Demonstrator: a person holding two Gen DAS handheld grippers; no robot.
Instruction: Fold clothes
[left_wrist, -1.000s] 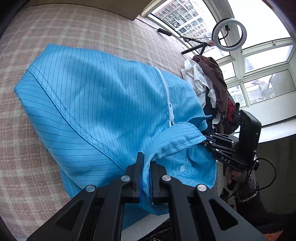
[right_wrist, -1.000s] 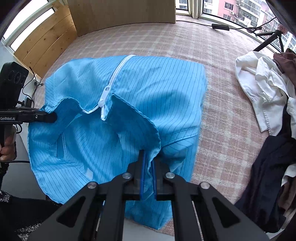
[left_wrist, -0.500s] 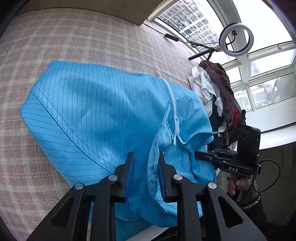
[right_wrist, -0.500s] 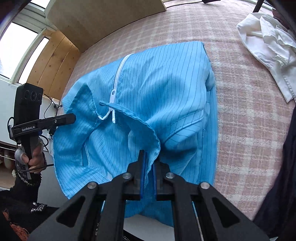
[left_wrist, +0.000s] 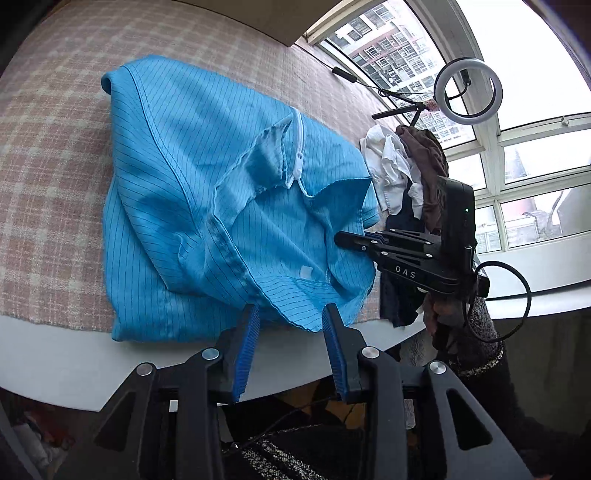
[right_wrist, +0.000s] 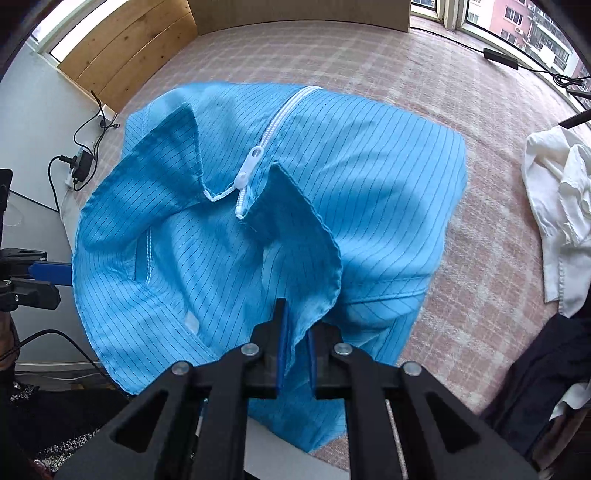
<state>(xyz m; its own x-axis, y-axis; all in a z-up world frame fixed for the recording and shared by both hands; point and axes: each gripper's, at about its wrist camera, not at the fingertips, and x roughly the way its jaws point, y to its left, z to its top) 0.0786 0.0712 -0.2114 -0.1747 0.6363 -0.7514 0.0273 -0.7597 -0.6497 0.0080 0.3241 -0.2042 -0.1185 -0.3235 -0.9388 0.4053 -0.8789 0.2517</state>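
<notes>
Blue jacket (left_wrist: 207, 192) with thin stripes lies on the checked table (left_wrist: 55, 155), its near edge hanging over the table's near side. The left tool (left_wrist: 290, 328) is wide open, with nothing in it. The right tool (right_wrist: 295, 332) is partly open, with the collar edge loose between its fingers; a clothes pile (left_wrist: 410, 173) sits far right.

Only readable text: "DAS", white caps, on side of black body of right gripper (left_wrist: 354, 242), seen from left wrist cam. White tag (left_wrist: 306, 272) sewn inside blue garment (left_wrist: 184, 155) looks blank, maybe too small to read. Nothing legible in right wrist view.
</notes>
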